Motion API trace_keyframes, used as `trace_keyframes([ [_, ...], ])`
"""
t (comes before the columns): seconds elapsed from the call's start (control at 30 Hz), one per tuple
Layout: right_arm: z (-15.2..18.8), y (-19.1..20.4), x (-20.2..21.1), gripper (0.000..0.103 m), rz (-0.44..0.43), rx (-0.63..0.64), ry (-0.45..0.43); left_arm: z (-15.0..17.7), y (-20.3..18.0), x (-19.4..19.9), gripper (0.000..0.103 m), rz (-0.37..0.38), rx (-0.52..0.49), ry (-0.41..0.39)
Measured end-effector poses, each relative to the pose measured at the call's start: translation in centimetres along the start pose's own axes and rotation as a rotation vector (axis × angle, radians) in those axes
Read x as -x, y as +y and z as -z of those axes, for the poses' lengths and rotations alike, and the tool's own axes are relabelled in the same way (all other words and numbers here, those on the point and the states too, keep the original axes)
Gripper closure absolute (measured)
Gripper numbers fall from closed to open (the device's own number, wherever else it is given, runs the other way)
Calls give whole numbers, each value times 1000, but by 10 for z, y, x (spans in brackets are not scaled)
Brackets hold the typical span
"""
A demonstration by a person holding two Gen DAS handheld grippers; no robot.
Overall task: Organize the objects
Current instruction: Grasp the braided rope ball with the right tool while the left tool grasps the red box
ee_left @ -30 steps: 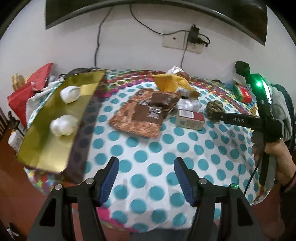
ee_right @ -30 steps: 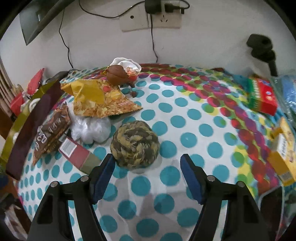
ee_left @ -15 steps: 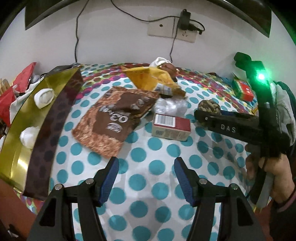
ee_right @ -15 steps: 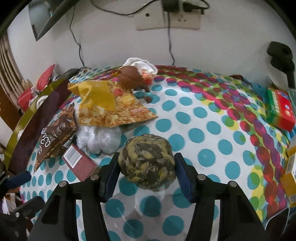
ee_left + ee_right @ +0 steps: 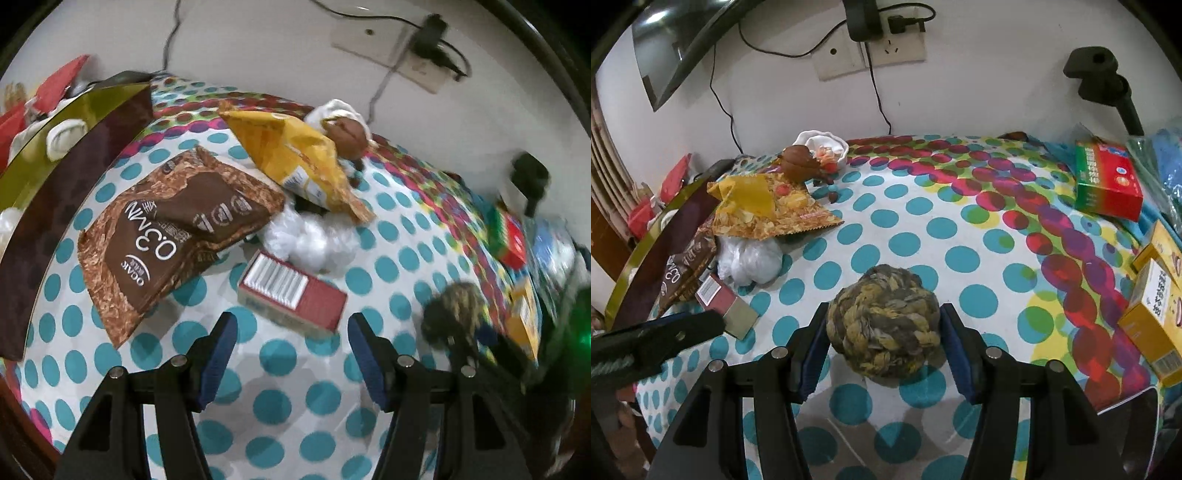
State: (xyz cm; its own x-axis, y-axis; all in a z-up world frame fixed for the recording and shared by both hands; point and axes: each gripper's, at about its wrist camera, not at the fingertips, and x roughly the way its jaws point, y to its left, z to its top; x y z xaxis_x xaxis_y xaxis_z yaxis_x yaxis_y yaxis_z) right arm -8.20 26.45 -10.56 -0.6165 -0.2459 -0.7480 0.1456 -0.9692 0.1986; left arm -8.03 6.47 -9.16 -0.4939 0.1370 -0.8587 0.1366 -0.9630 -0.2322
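Right wrist view: right gripper [image 5: 882, 336] clenched on rope ball [image 5: 883, 325]; left gripper [image 5: 290, 343] released, red box [image 5: 291, 291] at 12 o'clock

Count: one rope ball [image 5: 883, 325], two snack bags – one brown [image 5: 166, 236], one yellow [image 5: 295, 162]. Boxes: one dark red [image 5: 291, 291], one red-green [image 5: 1106, 181], two yellow [image 5: 1156, 310]. One plastic wad [image 5: 314, 240], one white bowl [image 5: 822, 146].
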Motion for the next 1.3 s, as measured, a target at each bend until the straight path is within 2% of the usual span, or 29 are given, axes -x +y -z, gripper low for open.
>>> trace_keyframes([
  [0.2,0,-1,-4,48,9,9,16,-14,-3,-12,37,-66,125,-41],
  [0.3,2,2,-4,48,17,18,17,-14,-3,-21,37,-103,156,-12],
  [0.37,2,3,-4,48,15,15,16,-7,1,-21,37,-62,189,-27],
  [0.4,2,3,-4,48,14,14,16,-4,1,-19,37,-64,186,-39],
  [0.57,1,2,-4,48,18,17,17,6,2,-16,40,-67,107,-68],
  [0.6,1,2,-5,48,19,16,16,6,1,-16,52,-64,89,-67],
  [0.63,0,1,-4,47,18,17,17,8,1,-15,57,-58,75,-67],
  [0.7,1,3,-5,47,23,17,17,11,2,-11,62,-26,41,-59],
  [0.97,-1,3,-3,47,35,25,19,17,3,-2,68,-27,-70,-81],
  [1.3,-3,6,-4,47,50,30,22,26,-3,3,71,-98,-178,-104],
])
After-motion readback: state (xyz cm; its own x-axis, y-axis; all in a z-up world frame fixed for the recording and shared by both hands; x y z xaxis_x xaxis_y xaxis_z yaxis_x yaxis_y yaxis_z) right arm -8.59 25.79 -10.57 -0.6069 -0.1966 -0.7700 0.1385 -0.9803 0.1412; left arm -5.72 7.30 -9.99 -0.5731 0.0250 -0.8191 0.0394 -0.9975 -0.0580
